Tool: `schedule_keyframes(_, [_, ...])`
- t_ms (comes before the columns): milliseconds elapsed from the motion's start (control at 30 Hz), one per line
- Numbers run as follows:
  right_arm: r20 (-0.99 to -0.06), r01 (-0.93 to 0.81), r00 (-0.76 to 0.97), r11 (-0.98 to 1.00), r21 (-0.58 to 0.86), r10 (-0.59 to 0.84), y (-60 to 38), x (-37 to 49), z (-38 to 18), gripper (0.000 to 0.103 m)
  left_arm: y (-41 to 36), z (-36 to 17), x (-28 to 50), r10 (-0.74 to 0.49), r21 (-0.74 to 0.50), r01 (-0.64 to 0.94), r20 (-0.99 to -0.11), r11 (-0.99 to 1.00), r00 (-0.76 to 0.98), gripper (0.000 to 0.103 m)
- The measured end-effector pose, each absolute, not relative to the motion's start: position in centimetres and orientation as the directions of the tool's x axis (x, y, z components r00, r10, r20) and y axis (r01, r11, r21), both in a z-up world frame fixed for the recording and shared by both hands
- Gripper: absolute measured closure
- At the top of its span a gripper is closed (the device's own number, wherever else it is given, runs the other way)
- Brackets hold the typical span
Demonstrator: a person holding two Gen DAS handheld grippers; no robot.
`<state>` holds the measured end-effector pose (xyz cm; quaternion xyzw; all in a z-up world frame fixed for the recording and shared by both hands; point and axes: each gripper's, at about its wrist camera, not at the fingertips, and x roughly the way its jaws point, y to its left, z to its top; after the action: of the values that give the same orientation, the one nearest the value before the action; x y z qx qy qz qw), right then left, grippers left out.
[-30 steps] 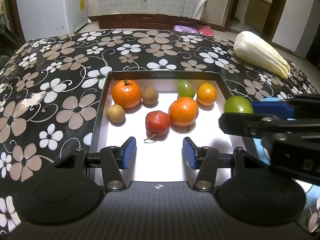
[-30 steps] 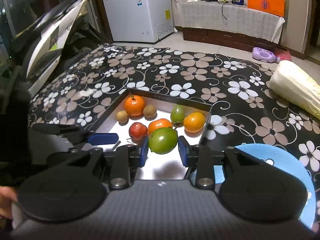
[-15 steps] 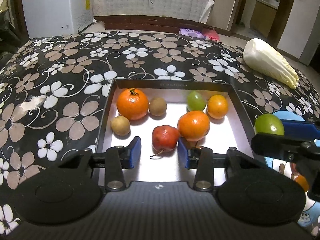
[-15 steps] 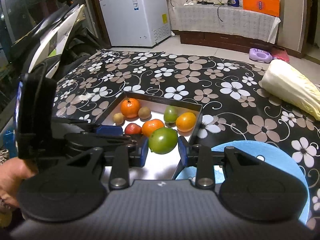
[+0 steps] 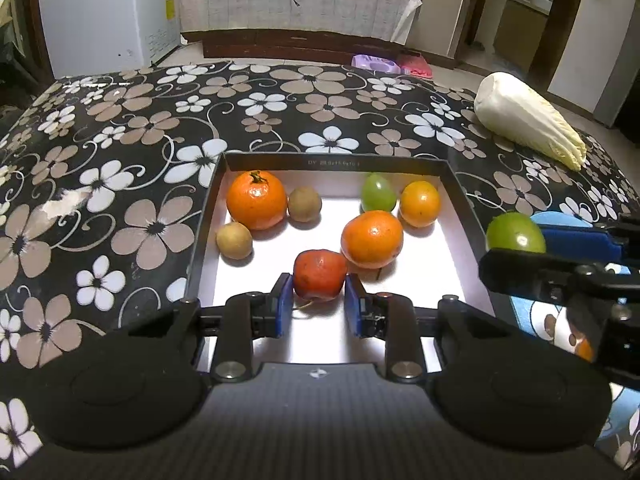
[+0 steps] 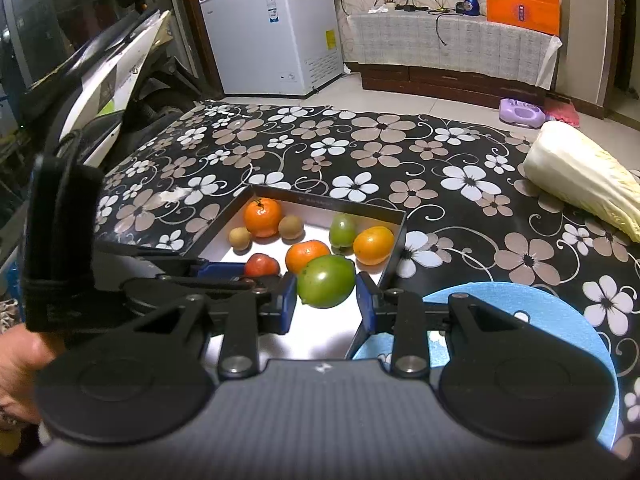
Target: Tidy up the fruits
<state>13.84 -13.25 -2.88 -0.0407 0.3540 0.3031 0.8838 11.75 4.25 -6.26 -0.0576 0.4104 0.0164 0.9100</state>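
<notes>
Seven fruits sat in the black tray point(image 5: 460, 196): three oranges, two brown ones, one green grape-like one and the red fruit point(image 5: 319, 275). Your left gripper point(image 5: 318, 306) had slid forward since a second ago, pads now flanking that red fruit, apparently touching. Your right gripper point(image 6: 326, 302) stayed clamped on the green fruit point(image 6: 326, 281), above the tray's right edge, beside the blue plate point(image 6: 552, 316).

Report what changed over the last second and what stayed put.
The left gripper advanced into the box and narrowed around the red fruit. The right gripper carried its green fruit right, toward the blue plate. The other fruits and the cabbage stayed.
</notes>
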Motion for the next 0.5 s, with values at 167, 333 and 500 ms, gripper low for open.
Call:
schedule_keyframes(167, [-0.645,-0.575,0.562,0.805,0.146,0.518,-13.0,13.7,-2.8,0.068,4.6,-5.6,11.0,-0.015,-0.087,-0.076,-0.748,0.993,0.664,0.070])
schedule_keyframes(333, [-0.642,-0.585,0.556,0.797,0.148,0.527,-12.7,13.4,-2.8,0.068,4.9,-5.1,10.3,-0.012,-0.081,-0.072,-0.742,0.994,0.671,0.070])
schedule_keyframes(500, [-0.642,-0.589,0.554,0.795,0.149,0.530,-12.5,13.3,-2.8,0.068,4.9,-4.6,9.7,-0.017,-0.078,-0.060,-0.735,0.995,0.678,0.070])
